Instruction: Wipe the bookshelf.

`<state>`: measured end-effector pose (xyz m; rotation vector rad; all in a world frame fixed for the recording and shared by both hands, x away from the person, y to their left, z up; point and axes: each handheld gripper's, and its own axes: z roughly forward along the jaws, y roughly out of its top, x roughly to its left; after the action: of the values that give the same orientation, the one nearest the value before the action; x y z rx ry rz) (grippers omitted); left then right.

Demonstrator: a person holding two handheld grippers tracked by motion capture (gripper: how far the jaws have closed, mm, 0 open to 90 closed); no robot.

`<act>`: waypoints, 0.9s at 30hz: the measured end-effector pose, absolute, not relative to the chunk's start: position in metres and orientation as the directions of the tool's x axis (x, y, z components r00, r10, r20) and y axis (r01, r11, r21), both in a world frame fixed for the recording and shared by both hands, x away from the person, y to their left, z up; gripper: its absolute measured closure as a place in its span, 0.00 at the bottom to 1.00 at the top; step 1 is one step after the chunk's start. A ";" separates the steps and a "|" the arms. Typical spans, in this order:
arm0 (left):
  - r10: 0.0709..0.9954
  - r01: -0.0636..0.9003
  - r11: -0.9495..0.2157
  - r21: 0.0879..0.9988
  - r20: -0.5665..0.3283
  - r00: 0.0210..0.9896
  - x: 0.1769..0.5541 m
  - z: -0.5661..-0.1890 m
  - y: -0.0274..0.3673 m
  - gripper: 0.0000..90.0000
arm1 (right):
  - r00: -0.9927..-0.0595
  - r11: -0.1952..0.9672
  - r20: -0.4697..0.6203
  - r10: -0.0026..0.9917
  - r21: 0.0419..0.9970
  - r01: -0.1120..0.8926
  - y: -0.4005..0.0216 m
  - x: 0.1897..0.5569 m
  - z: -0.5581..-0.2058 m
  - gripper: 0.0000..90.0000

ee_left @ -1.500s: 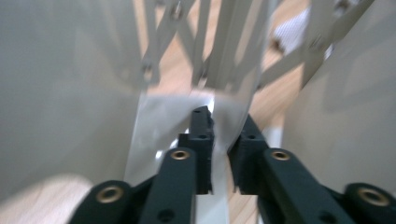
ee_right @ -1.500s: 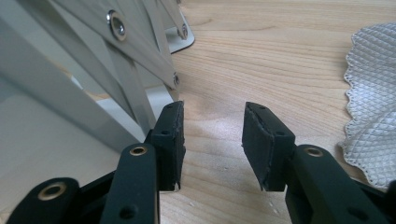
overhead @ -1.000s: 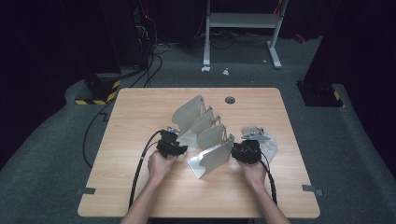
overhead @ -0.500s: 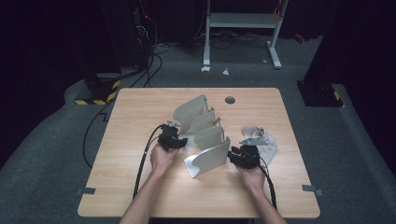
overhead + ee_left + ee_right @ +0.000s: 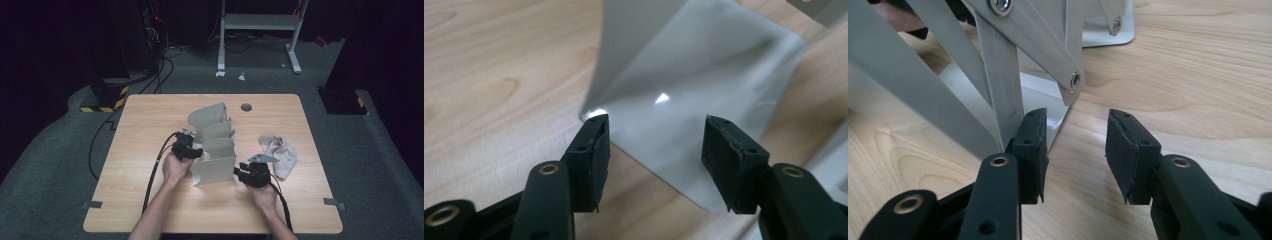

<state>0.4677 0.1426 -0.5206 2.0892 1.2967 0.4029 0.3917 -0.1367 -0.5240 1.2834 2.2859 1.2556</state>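
- A grey folding rack [image 5: 214,145] with several upright plates stands near the middle of the desk [image 5: 150,130]. Its long axis runs from the front edge toward the back edge, and it leans a little toward the back left corner.
- The tallest, curved plate is at the far end, and the broad flat plate at the near end faces the person.
- The left gripper [image 5: 187,149] is at the left side of the rack, beside the near plates. In the left gripper view its jaws stand wide apart and have just been opening; the shiny grey plate [image 5: 684,85] lies beyond them, and the pads do not press on it.
- The right gripper [image 5: 254,172] is at the right side of the rack, near its front end. In the right gripper view its jaws are parted around half way with only bare wood between them; the riveted metal bars [image 5: 1028,35] of the rack rise just behind the left jaw.
- A crumpled beige cloth [image 5: 280,152] lies to the right of the rack, toward the right edge.
- The desk is light wood with a round grey cap [image 5: 246,107] near its back edge.
- The room is dark, with grey carpet [image 5: 60,165], black cables [image 5: 155,70] and a white metal stand [image 5: 260,30] behind the desk.
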 end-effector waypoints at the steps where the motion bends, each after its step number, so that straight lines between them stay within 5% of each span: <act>1: 0.885 0.684 -0.302 0.664 -0.072 0.460 0.463 -0.521 0.143 0.50 | -0.594 0.251 0.193 0.781 0.774 0.581 -0.135 0.391 -0.524 0.67; 18: 0.911 0.677 -0.263 0.688 -0.053 0.408 0.407 -0.525 0.155 0.47 | -0.649 0.295 0.183 0.738 0.778 0.555 -0.104 0.387 -0.528 0.66; 27: 0.914 0.678 -0.242 0.694 -0.073 0.400 0.394 -0.526 0.159 0.44 | -0.590 0.281 0.098 0.802 0.809 0.516 -0.132 0.383 -0.509 0.54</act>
<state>0.3943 0.1592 -0.5263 2.0061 1.3540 0.4625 0.3827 -0.1321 -0.5088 1.1979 2.2274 1.2145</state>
